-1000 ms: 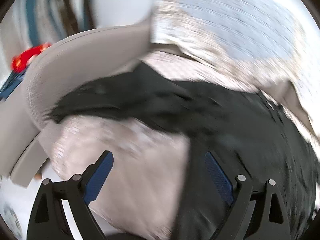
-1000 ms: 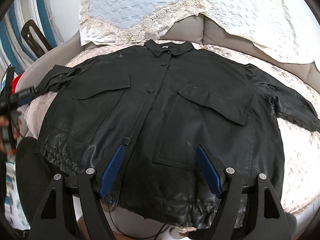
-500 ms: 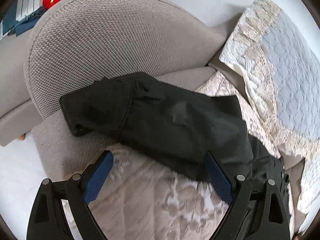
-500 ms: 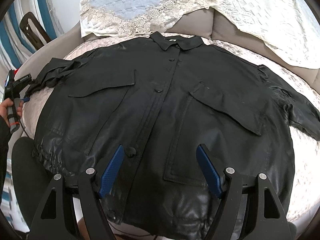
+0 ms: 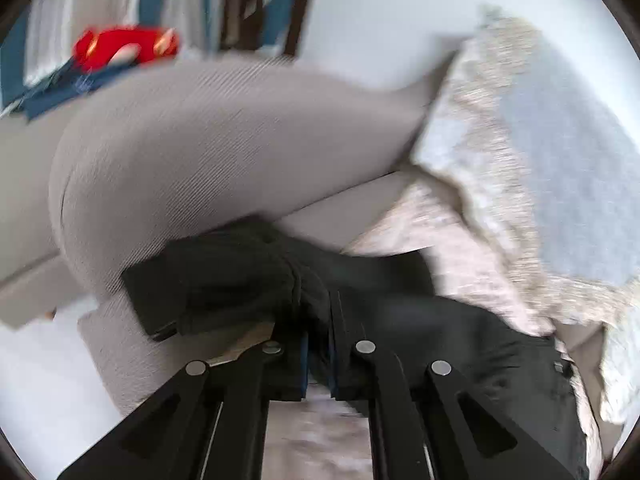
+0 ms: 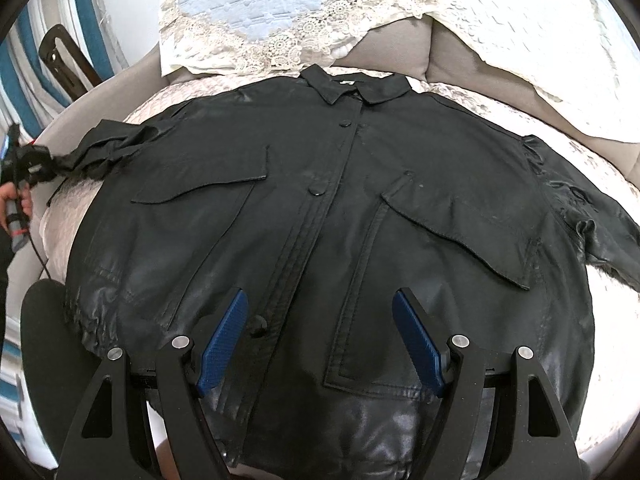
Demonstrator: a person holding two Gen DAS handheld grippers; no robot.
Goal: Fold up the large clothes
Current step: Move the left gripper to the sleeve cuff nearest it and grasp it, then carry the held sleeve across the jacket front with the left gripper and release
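A large black jacket [image 6: 320, 216] lies spread front-up on a sofa seat, collar toward the back cushions, sleeves out to both sides. My left gripper [image 5: 318, 354] is shut on the jacket's left sleeve [image 5: 224, 280] near the cuff, by the sofa armrest; it also shows at the far left of the right wrist view [image 6: 36, 162]. My right gripper [image 6: 320, 340] is open and empty, hovering over the jacket's lower front near the hem.
The grey sofa armrest [image 5: 192, 152] curves just beyond the sleeve. Lace-edged pillows [image 6: 280, 12] lean against the sofa back behind the collar. A red object [image 5: 124, 46] lies beyond the armrest. A pale quilted cover [image 6: 600, 240] lies under the jacket.
My left gripper has moved in on the left sleeve and shut on it. My right gripper has edged slightly forward over the jacket and stays open.
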